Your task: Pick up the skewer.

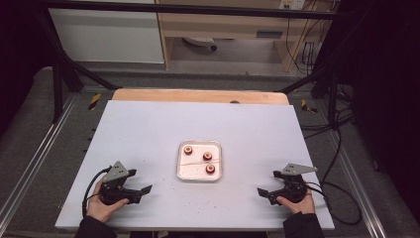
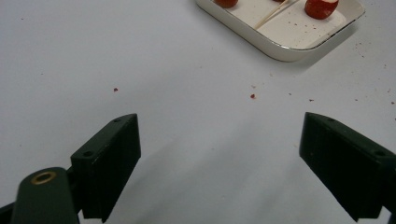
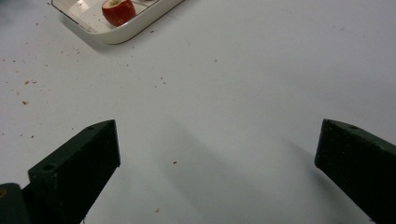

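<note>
While both grippers rest open on the counter, left gripper and right gripper, I judge the mid-counter tray stiff, its three red fruit pieces light, soft, slippery; grip their sides gently.

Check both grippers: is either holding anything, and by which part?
Nothing is held. The left gripper and right gripper rest open on the table.
</note>
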